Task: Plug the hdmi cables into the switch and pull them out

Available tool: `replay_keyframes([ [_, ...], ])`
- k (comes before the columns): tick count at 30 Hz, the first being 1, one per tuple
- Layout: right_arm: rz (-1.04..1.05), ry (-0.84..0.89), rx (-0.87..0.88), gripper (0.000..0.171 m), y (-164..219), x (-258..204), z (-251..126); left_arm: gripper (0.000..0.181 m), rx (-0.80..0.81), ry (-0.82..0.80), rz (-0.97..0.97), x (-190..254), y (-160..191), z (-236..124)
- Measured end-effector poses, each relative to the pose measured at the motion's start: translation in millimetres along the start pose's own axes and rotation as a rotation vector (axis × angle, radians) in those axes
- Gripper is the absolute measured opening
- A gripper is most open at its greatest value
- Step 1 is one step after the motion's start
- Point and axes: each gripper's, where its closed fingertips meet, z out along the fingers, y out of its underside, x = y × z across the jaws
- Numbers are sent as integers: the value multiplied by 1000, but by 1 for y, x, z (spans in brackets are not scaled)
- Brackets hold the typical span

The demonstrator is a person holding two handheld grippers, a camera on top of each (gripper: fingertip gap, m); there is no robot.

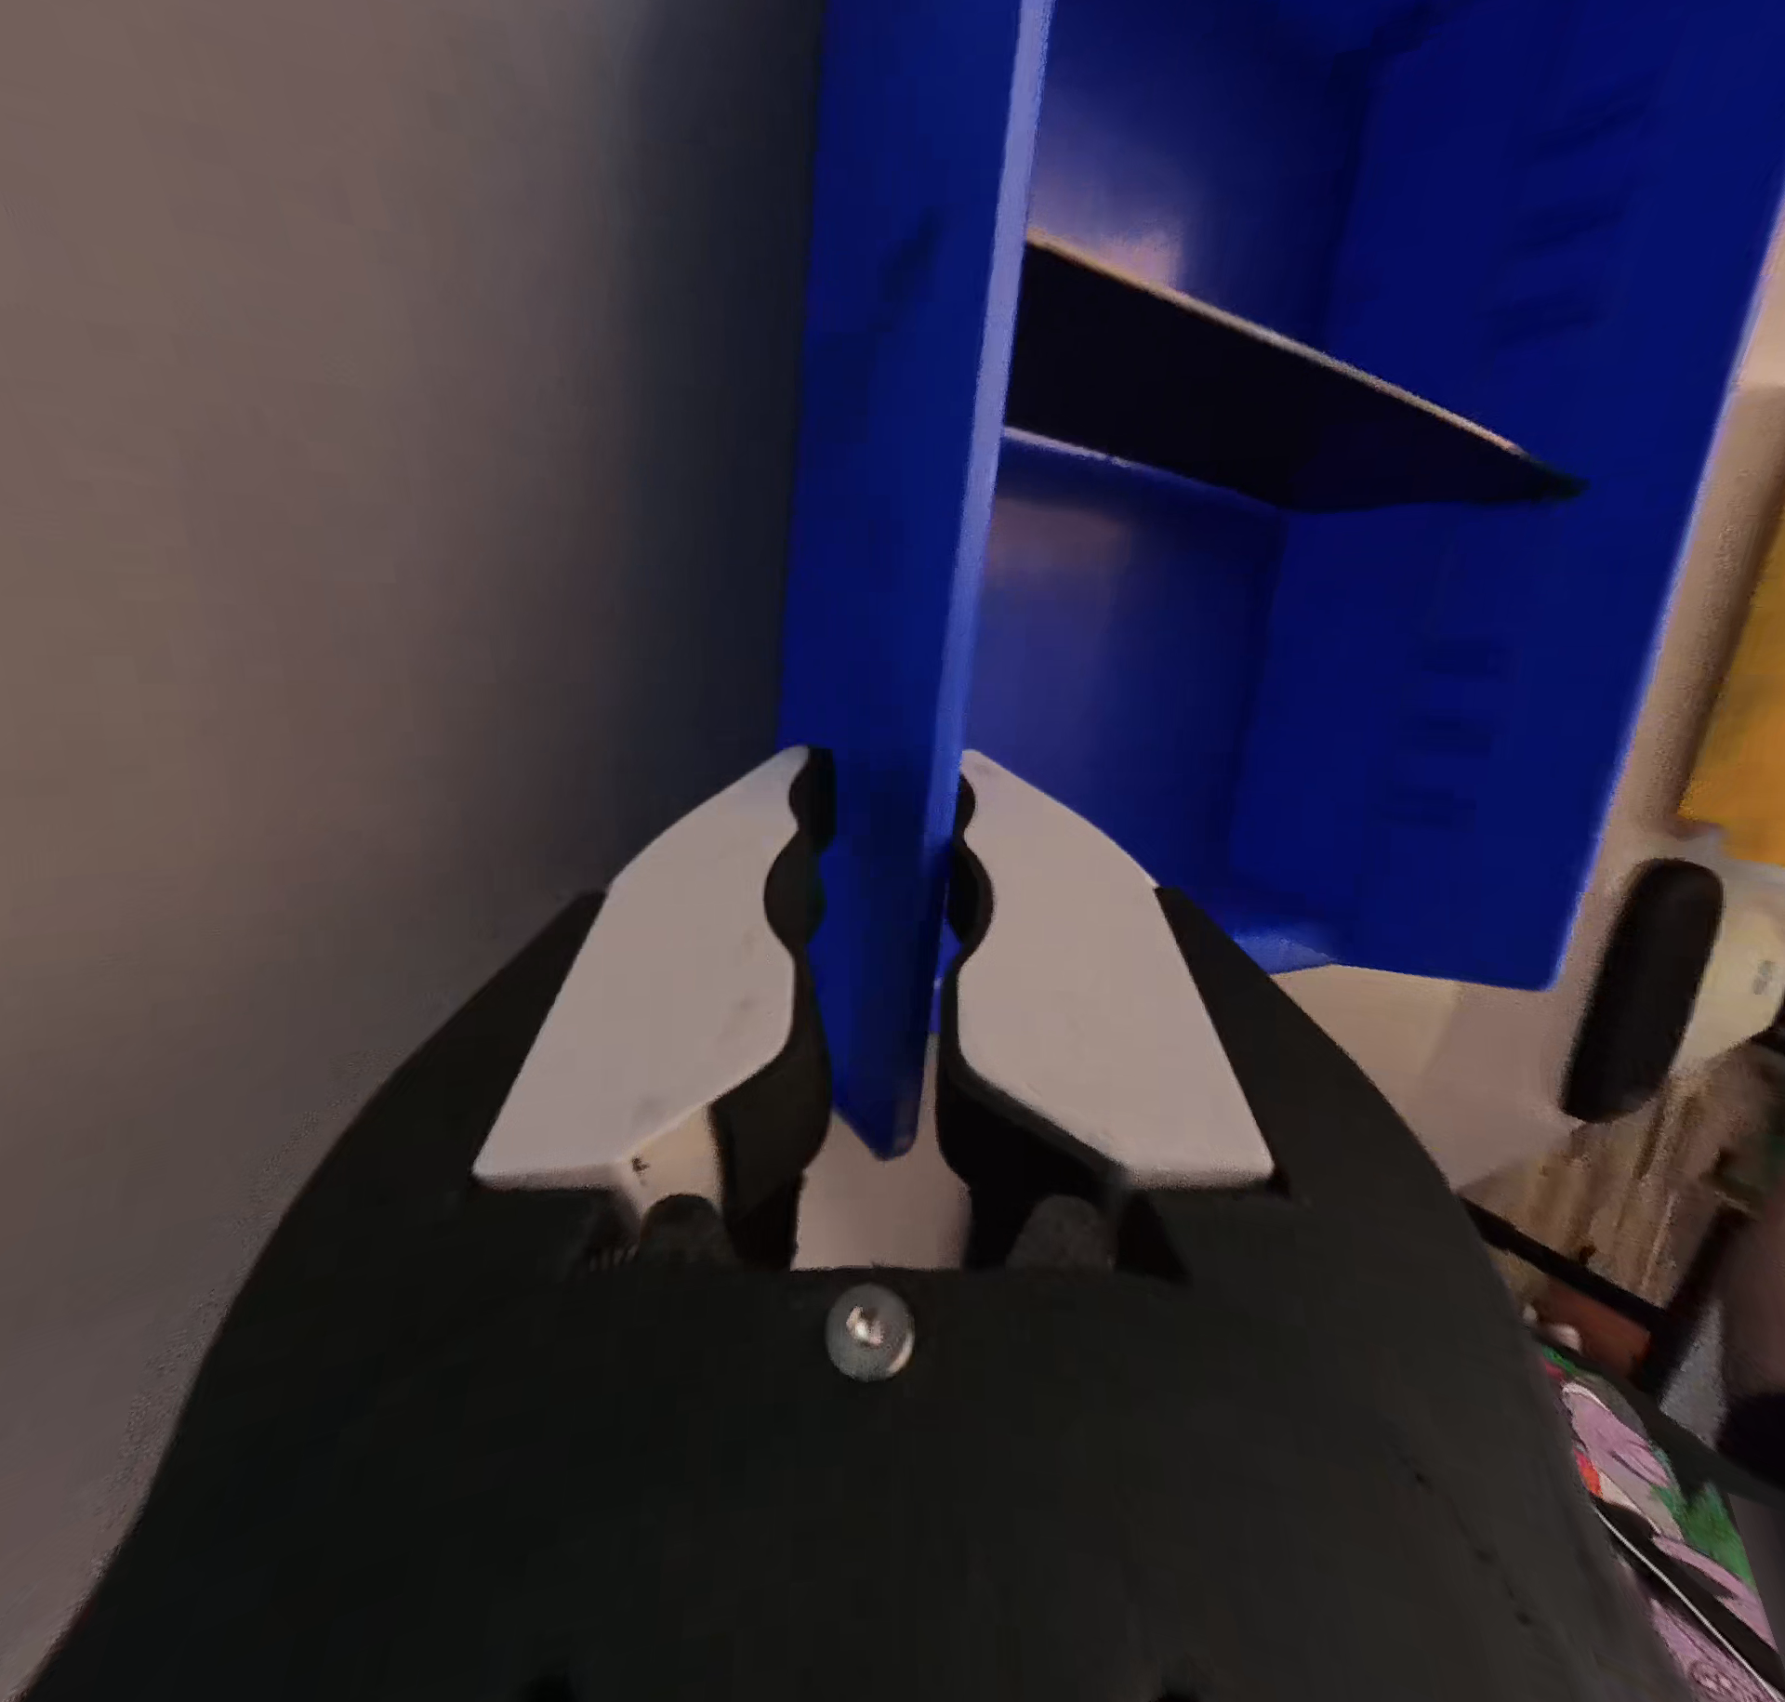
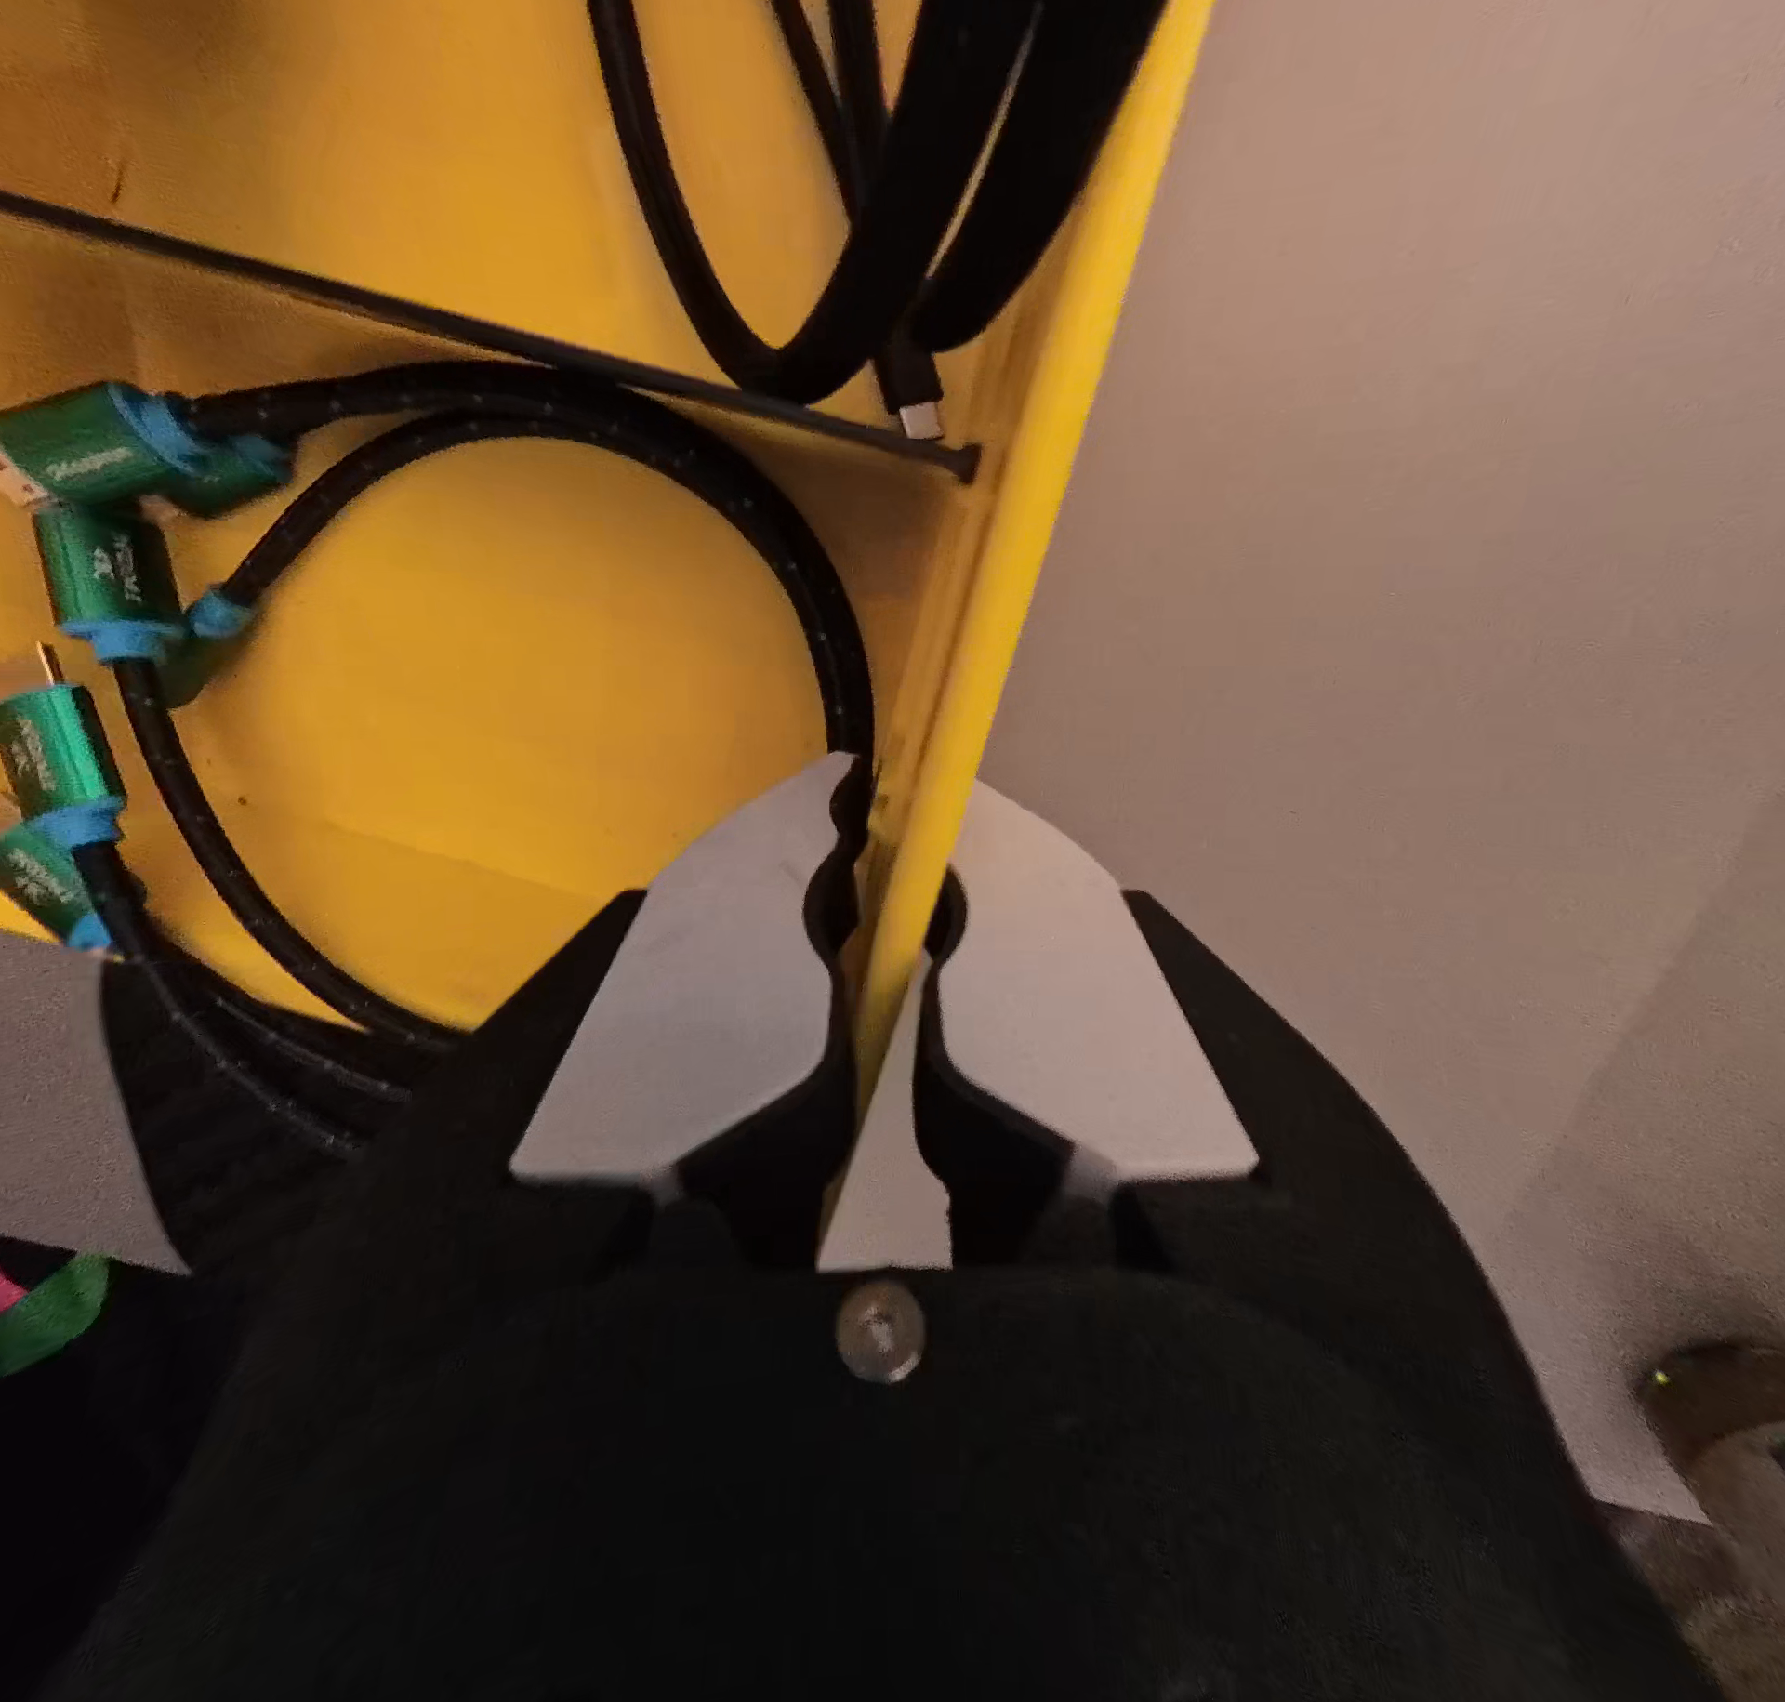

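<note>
My left gripper (image 1: 887,786) is shut on the side wall of a blue plastic bin (image 1: 908,497), which has a dark divider (image 1: 1256,400) across its inside and looks empty. My right gripper (image 2: 903,796) is shut on the side wall of a yellow bin (image 2: 1043,516). In the yellow bin lie coiled black braided HDMI cables (image 2: 541,419) with green plugs (image 2: 87,458) and blue ties (image 2: 217,617), below a black divider (image 2: 483,323). Above the divider lie more black cables (image 2: 869,159), one with a small silver-tipped plug (image 2: 913,400). No switch shows in either view.
A pale wall or surface (image 1: 386,497) fills the left of the left wrist view and the right of the right wrist view (image 2: 1401,497). A black rounded object (image 1: 1642,989) and colourful clutter (image 1: 1661,1511) sit at the lower right of the left wrist view. The tips of one gripper are about 80 cm away from the tips of the other.
</note>
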Motion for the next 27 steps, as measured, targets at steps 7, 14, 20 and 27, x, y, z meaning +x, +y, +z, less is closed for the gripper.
replay_keyframes([
  [7,2,-16,19,8,-11,-52,7,9,-145,-161,200,3,11,15],
  [14,-72,-12,90,8,-31,-122,23,12,-256,-161,321,40,12,42],
  [20,-168,-27,107,8,-54,-181,34,17,-375,-216,410,69,24,61],
  [27,-153,51,288,22,-79,-189,4,18,-481,-176,473,95,46,71],
])
